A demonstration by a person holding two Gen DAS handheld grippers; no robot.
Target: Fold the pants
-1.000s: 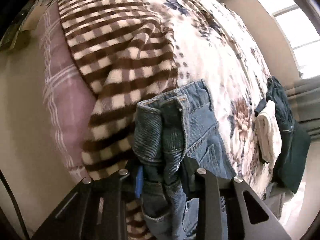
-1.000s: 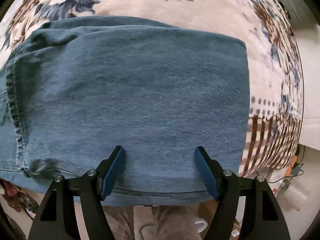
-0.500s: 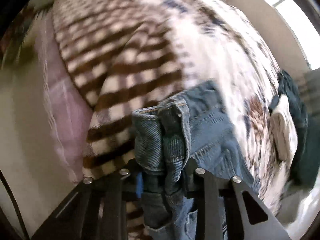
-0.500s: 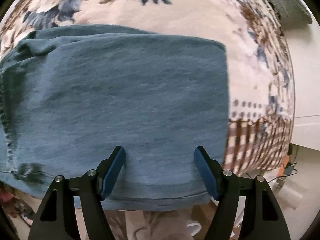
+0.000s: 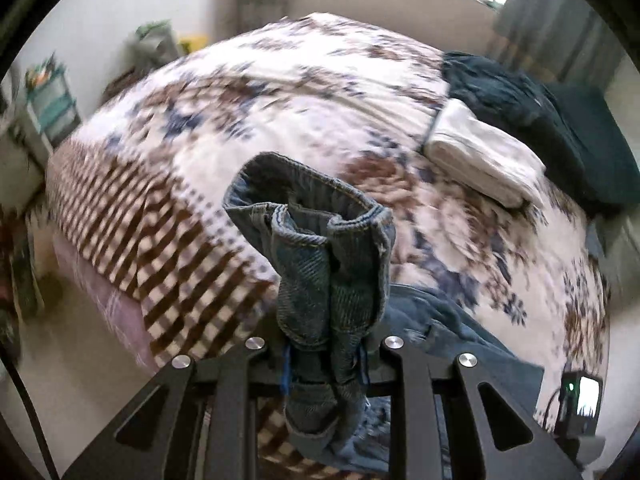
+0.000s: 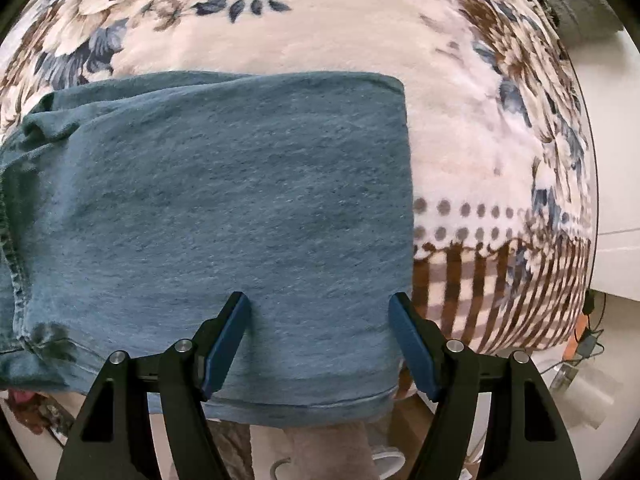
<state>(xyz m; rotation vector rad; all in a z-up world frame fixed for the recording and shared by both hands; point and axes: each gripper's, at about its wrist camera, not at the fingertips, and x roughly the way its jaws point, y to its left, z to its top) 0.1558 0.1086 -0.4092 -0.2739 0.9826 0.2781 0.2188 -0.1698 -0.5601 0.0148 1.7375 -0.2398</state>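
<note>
Two views: left shows bunched pants [image 5: 328,264], right flat fold.

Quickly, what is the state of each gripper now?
Left gripper: closed on the bunched jeans, fingers have just been tightening.
Right gripper: open, holding nothing.

Floral blanket [image 5: 320,92], white folded cloth [image 5: 484,164] beside dark garments [image 5: 532,108].

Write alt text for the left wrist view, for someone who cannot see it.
The left tongs clamp a bunched fold of blue jeans, lifted above a floral blanket. Folded white and dark clothes lie at the blanket's right edge.
</note>
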